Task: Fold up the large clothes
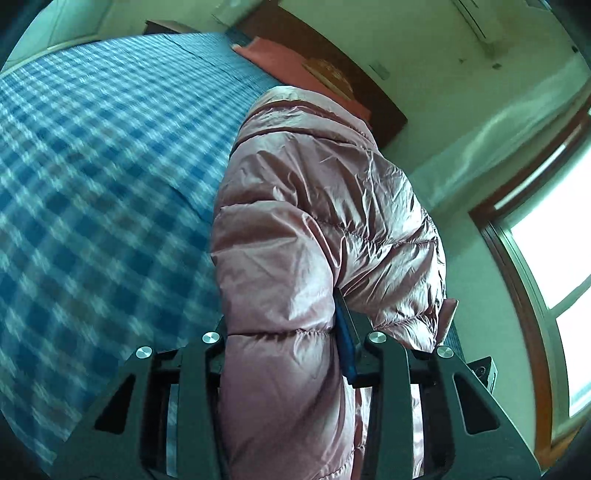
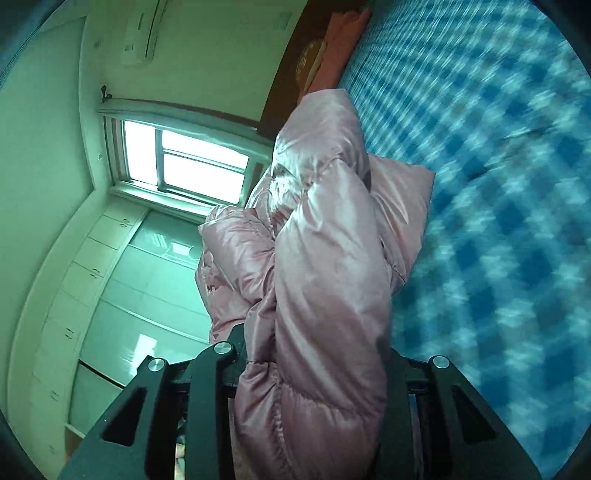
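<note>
Pink quilted down jacket (image 1: 314,221) held up off the bed (image 1: 92,166) by both grippers; bed covered in a blue-and-white checked sheet, blurred in both wrist views; jacket hangs bunched and glossy, its far end reaching toward the headboard (image 1: 332,62). Left gripper (image 1: 284,354): fingers closed on a thick padded fold of the jacket; fabric fills the gap between them and runs down past the camera; one blue pad (image 1: 345,339) shows against the cloth on its right side. Right gripper (image 2: 314,362): fingers likewise clamped on a puffy section of the jacket (image 2: 325,258); the tips themselves are buried in fabric, so exact contact cannot be read. From the right wrist view, a sleeve-like roll lies over the body of the jacket, and a flatter panel sticks out toward the bed (image 2: 498,184). At the head of the bed, a reddish-pink pillow (image 1: 273,51) lies against the dark wooden headboard (image 2: 291,48); pillow (image 2: 343,40) beyond the jacket's far end, whether touching it or not cannot be told. Off the bed on the jacket's other side: bright window (image 2: 184,162) in a pale wall, air-conditioner unit (image 2: 142,33) above it, white wardrobe (image 2: 122,295) with sliding panels below; window frame (image 1: 535,258) also at the edge of the left wrist view.
</note>
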Action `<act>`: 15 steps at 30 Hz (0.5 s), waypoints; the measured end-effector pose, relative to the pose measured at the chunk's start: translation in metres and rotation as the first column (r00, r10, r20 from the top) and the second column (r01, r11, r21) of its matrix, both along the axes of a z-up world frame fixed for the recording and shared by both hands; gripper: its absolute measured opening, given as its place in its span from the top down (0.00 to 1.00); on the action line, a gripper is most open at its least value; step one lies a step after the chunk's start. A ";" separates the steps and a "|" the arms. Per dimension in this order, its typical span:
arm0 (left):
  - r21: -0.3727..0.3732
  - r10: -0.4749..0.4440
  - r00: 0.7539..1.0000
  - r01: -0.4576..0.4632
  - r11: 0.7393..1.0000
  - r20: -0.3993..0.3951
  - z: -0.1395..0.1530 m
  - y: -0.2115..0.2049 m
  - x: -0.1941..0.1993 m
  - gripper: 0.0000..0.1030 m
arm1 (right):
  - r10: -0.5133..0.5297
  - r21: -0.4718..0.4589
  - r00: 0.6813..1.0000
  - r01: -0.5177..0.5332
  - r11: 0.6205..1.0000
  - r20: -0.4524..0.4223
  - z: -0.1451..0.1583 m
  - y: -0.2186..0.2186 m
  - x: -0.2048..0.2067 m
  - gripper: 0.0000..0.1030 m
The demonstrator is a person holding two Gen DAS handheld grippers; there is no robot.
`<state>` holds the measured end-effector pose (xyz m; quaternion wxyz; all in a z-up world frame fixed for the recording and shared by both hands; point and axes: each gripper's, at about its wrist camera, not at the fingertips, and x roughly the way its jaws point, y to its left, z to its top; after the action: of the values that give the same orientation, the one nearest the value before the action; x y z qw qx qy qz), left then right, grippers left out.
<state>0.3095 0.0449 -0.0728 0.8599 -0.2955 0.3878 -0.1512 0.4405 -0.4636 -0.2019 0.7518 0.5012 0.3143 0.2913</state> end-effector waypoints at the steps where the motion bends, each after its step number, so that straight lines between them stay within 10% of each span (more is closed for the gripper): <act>1: 0.004 0.007 1.000 -0.007 1.000 0.001 0.000 0.005 0.007 0.64 | 0.009 0.002 1.000 -0.009 1.000 -0.005 -0.001 0.008 0.011 0.69; 11: 0.004 0.018 0.993 -0.018 1.000 -0.114 -0.056 0.036 0.065 0.63 | 0.036 -0.117 0.991 -0.051 0.992 -0.129 -0.021 0.035 0.060 0.68; 15: -0.007 -0.011 0.994 0.010 1.000 -0.106 -0.049 0.043 0.067 0.59 | 0.028 -0.276 0.993 -0.058 0.959 -0.111 0.003 0.042 0.067 0.48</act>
<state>0.3769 0.0881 -0.1222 0.8364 -0.3037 0.4339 -0.1412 0.5079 -0.4216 -0.1993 0.7905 0.3983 0.4026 0.2333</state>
